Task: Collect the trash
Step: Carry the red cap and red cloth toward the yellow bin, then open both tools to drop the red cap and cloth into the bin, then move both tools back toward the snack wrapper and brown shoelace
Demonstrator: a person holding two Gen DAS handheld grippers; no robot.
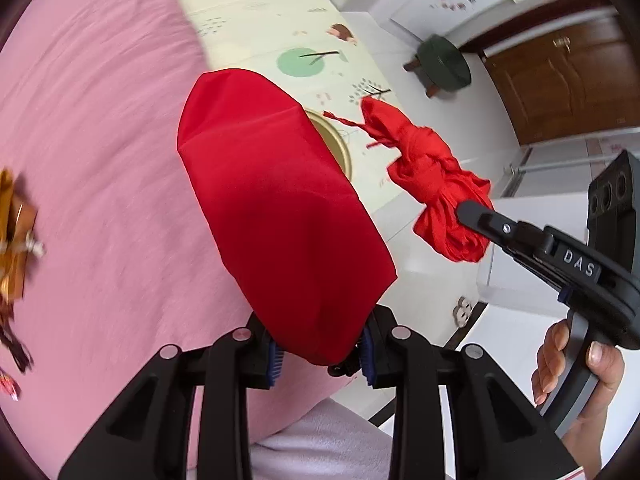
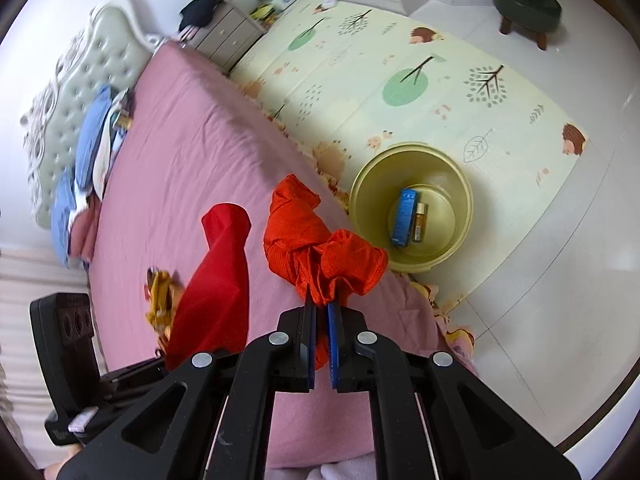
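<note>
1. While it points down over the pink bed [image 2: 192, 152], the left gripper [image 1: 322, 354] is clamped on a smooth red fabric pouch [image 1: 276, 216].
2. At its three o'clock, the right gripper [image 2: 322, 312] pinches a knotted red cloth bundle [image 2: 316, 240].
3. Toward two o'clock of the right gripper, a yellow basin [image 2: 460, 184] on the play mat [image 2: 420, 92] holds a blue box [image 2: 405, 216] and a small bottle [image 2: 419, 222].

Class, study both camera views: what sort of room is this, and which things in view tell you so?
Most likely a bedroom at home. A bed with a pink sheet and a tufted headboard fills one side, a chest of drawers stands beyond it, and a patterned play mat covers the floor.
</note>
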